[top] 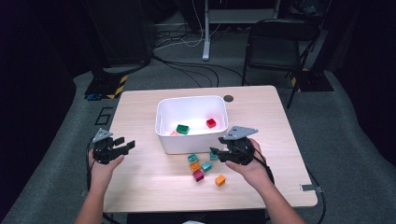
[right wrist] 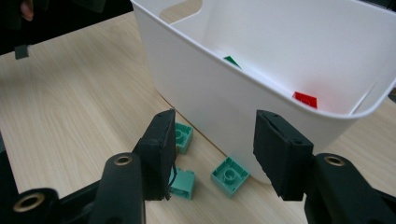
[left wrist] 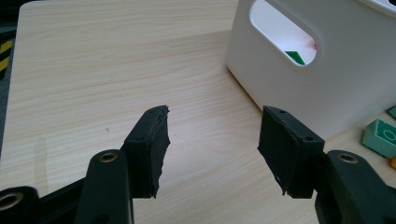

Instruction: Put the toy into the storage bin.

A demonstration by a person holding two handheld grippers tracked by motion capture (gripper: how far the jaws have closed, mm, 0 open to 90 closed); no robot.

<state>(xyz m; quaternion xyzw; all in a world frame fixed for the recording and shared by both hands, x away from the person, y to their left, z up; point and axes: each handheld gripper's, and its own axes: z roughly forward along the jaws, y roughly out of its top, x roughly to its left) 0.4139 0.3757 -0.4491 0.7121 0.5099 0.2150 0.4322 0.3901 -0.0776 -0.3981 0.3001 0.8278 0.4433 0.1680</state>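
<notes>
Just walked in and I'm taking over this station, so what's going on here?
A person at a wooden table is sorting small toy bricks into a white bin. A green brick and a red brick lie inside it. The right gripper, jaws open and empty, hangs over the teal bricks lying loose in front of the bin. An orange brick and a magenta brick lie nearby. The left gripper is open and empty, off to the left.
</notes>
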